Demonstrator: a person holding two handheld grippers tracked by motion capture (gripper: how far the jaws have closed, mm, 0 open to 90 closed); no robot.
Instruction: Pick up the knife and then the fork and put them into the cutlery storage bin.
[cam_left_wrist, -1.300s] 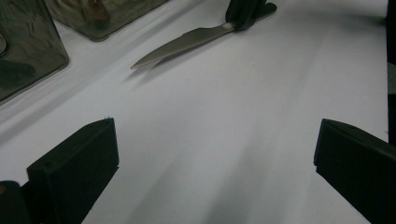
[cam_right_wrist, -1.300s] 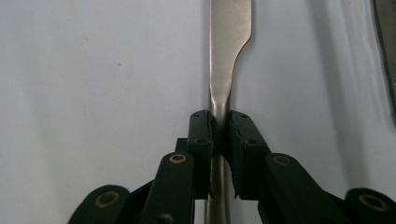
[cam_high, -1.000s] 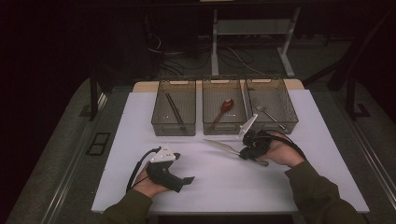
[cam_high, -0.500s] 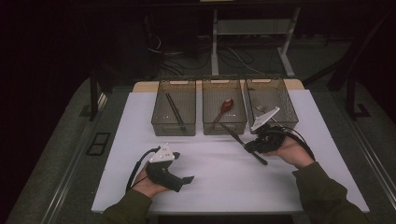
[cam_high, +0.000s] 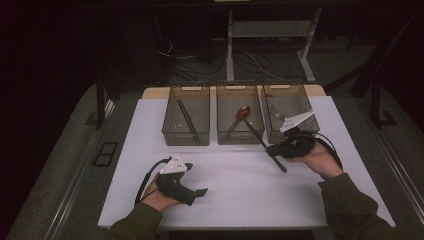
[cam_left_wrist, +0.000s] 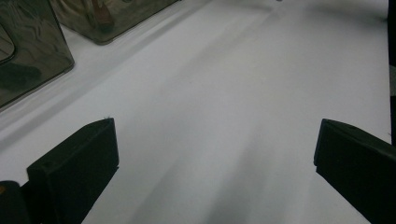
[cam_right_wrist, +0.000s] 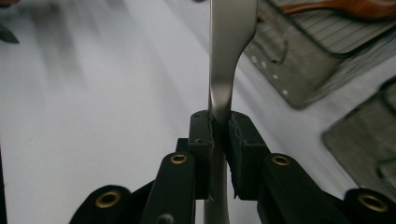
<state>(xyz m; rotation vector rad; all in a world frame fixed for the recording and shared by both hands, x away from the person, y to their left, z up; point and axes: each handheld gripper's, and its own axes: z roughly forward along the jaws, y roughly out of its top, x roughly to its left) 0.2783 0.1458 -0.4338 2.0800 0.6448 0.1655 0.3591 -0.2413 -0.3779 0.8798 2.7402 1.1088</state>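
My right gripper (cam_high: 274, 149) is shut on a slim metal utensil (cam_high: 257, 136), a knife by its look, and holds it off the white mat (cam_high: 235, 200). The utensil slants from just in front of the gripper up-left over the middle bin's (cam_high: 239, 141) front wall. In the right gripper view the pads of my right gripper (cam_right_wrist: 220, 123) pinch the silver shaft (cam_right_wrist: 231, 37), which widens away from the jaws. At the mat's front left, my left gripper (cam_high: 199, 192) rests low and open. In its own view the left gripper (cam_left_wrist: 215, 135) has bare mat between its jaws.
Three clear bins stand in a row at the mat's far edge. The left bin (cam_high: 186, 142) holds dark sticks, the middle one a wooden spoon (cam_high: 241, 114), and the right bin (cam_high: 272, 137) a metal piece. The wooden spoon (cam_right_wrist: 345, 5) lies ahead of the right gripper.
My right gripper has moved right and up with the utensil, carrying it from the mat's middle toward the bins. The left gripper has stayed put.
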